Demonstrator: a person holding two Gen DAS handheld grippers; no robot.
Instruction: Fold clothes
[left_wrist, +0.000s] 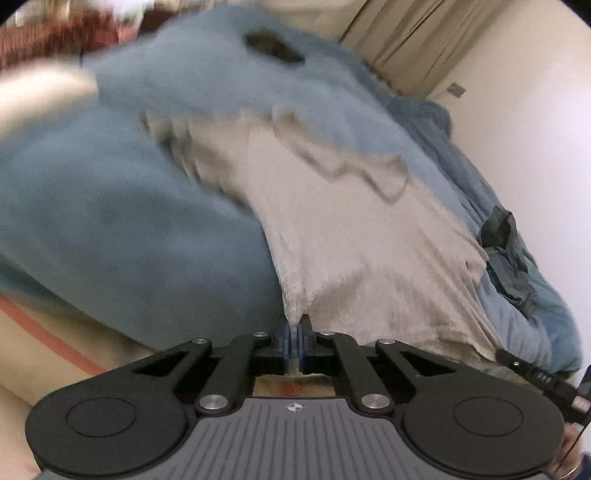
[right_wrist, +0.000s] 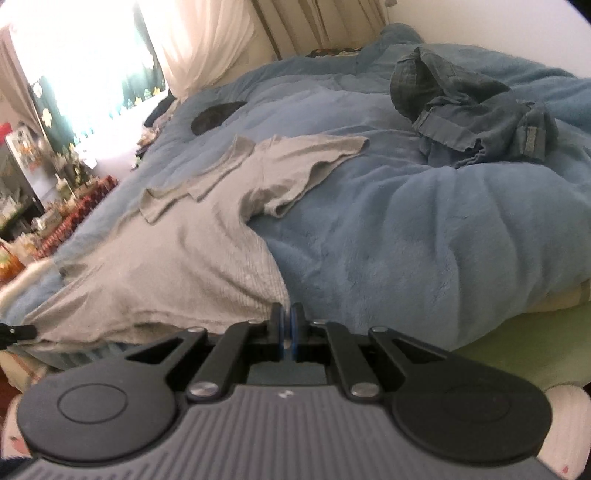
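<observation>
Now both the left gripper (left_wrist: 294, 326) and right gripper (right_wrist: 286, 317) clamped on the grey T-shirt's (right_wrist: 192, 240) near hem

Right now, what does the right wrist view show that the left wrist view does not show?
Only the right wrist view shows the bright window, the cluttered shelf beside the bed, and the right gripper shut on the grey T-shirt's hem. Only the left wrist view shows the left gripper shut on the other end of that hem, sharply. Both share the grey T-shirt, the blue blanket and the crumpled dark blue garment.
</observation>
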